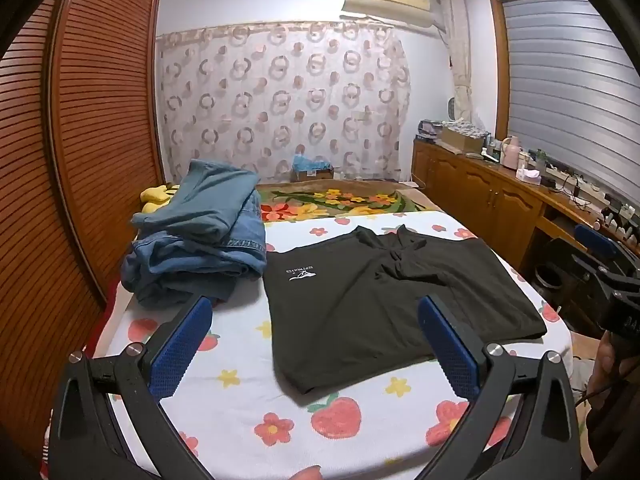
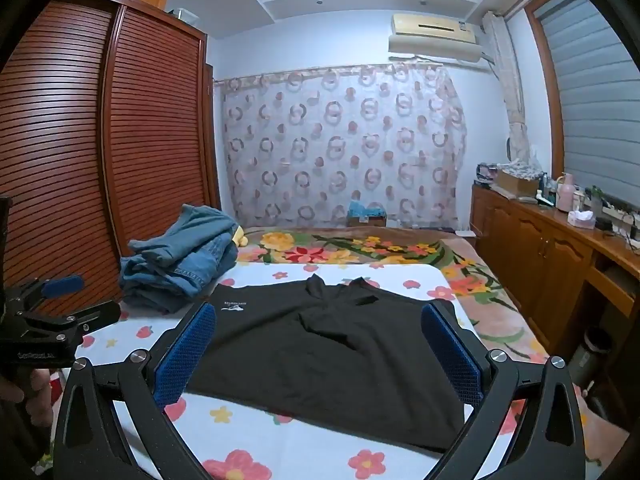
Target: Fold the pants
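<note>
jeans pile left — sheet near edge free

Left gripper: jaws spread wide, empty, angled downward.
Right gripper: jaws wide apart, empty, tilted slightly down.

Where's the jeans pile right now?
In both views the jeans pile sits on the bed's left side, by the wardrobe, just left of the black pants.

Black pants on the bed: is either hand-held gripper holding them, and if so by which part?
Nothing is held. The left hand-held gripper and the right hand-held gripper both stand open above the black pants, which lie flat on the bed sheet.
</note>
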`<state>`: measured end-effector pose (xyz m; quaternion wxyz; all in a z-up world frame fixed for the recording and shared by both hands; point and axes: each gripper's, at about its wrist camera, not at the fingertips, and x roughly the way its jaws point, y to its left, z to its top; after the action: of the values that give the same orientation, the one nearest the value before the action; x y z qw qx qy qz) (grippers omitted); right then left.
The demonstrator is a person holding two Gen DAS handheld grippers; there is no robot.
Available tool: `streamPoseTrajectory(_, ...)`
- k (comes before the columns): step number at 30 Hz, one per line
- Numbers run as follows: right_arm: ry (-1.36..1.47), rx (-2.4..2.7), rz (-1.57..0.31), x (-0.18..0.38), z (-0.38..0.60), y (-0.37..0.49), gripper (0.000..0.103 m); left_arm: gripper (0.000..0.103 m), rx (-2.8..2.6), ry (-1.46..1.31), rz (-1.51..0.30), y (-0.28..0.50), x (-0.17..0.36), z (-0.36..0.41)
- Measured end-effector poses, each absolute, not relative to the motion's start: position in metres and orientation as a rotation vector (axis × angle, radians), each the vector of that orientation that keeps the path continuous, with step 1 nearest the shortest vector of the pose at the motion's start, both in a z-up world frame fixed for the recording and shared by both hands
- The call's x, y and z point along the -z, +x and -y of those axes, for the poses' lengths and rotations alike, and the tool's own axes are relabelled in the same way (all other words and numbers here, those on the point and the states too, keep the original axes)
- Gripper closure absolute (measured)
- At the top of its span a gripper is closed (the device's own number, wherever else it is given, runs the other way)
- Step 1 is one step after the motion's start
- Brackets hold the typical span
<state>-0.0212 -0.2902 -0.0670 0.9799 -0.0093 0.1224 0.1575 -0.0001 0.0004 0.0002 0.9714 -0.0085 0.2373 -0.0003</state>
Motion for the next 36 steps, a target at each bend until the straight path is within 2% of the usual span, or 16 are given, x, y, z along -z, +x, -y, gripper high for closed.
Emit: streamPoseTrajectory(36, -0.003, -0.310, -0.257, 0.067, 0.289, -0.022, 0.001, 0.000, -0.006, -0.021, -0.466, -0.004, 0.000, -0.008)
